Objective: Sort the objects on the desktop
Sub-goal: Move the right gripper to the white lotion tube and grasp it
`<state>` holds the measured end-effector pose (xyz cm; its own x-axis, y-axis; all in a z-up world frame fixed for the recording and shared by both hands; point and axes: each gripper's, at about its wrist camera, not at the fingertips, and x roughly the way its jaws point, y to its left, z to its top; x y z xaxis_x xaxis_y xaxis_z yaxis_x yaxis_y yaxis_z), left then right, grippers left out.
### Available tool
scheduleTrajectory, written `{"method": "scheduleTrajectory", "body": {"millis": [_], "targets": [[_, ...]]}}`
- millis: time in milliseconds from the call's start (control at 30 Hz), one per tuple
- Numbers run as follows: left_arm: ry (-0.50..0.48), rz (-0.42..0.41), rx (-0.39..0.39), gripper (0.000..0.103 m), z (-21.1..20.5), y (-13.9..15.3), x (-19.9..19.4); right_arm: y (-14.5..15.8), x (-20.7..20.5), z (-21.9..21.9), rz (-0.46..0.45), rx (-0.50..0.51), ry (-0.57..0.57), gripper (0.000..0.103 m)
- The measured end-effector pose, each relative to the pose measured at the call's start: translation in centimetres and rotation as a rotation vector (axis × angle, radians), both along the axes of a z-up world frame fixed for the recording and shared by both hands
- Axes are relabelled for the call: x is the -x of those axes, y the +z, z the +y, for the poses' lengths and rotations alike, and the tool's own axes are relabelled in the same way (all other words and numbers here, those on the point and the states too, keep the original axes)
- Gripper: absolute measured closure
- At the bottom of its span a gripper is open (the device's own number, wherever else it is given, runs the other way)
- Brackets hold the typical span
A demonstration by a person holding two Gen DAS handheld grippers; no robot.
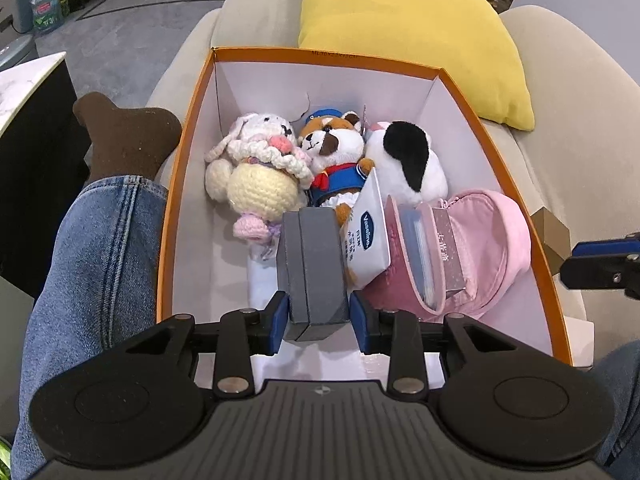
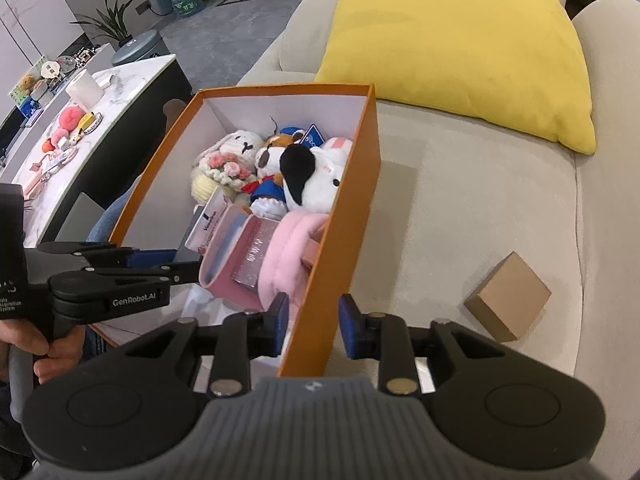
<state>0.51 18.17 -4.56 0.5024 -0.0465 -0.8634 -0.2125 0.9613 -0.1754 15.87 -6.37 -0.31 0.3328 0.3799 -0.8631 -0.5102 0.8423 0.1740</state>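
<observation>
We read "Vaseline" on the white pouch (image 1: pixel 366 240) and "GenRobot.AI" on the left gripper (image 2: pixel 136 301).

Sitting in 1 orange box (image 1: pixel 192 128): 3 soft toys – a knit bunny (image 1: pixel 256 160), a fox (image 1: pixel 332 148), a black & white dog (image 1: pixel 404 160). Also 1 grey case (image 1: pixel 314 264), 1 pink pouch (image 1: pixel 472 248), 1 Vaseline pack (image 1: pixel 370 236). Lying outside: 1 brown cube (image 2: pixel 508 296), 1 yellow pillow (image 2: pixel 460 44)

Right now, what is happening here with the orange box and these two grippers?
A person sitting on a sofa is packing small things into an orange box. The left gripper holds a grey case low inside the box, beside a pink pouch and three soft toys. The right gripper is open and straddles the box's near wall, gripping nothing. A small brown carton lies on the sofa outside the box.
</observation>
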Motion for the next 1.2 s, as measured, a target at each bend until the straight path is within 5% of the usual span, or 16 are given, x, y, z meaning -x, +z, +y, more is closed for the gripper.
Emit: {"method": "scheduleTrajectory", "body": {"millis": [133,200,400,667,900,1200], "targets": [[-0.006,-0.015,-0.033,0.062,-0.1,0.9,0.6,0.4,0.3,-1.3,-0.026,-0.007,-0.006,0.066],[-0.009,-0.042,-0.051,0.051,-0.3,1.7,1.0,0.7,0.4,-2.2,-0.038,-0.013,-0.010,0.065],[-0.056,-0.139,-0.146,0.051,-2.7,4.9,2.8,0.4,1.4,-6.0,-0.084,0.001,-0.018,0.060],[-0.233,-0.278,-0.200,0.051,-8.8,8.3,4.3,-3.9,4.3,-8.3,-0.083,0.153,0.163,0.058],[-0.338,-0.338,-0.248,0.051,-14.0,7.4,5.2,-7.9,5.4,-8.0,-0.110,0.337,0.326,0.050],[-0.410,-0.303,-0.293,0.051,-18.1,5.1,4.8,-11.4,5.3,-6.1,0.021,0.524,0.495,0.039]]}}
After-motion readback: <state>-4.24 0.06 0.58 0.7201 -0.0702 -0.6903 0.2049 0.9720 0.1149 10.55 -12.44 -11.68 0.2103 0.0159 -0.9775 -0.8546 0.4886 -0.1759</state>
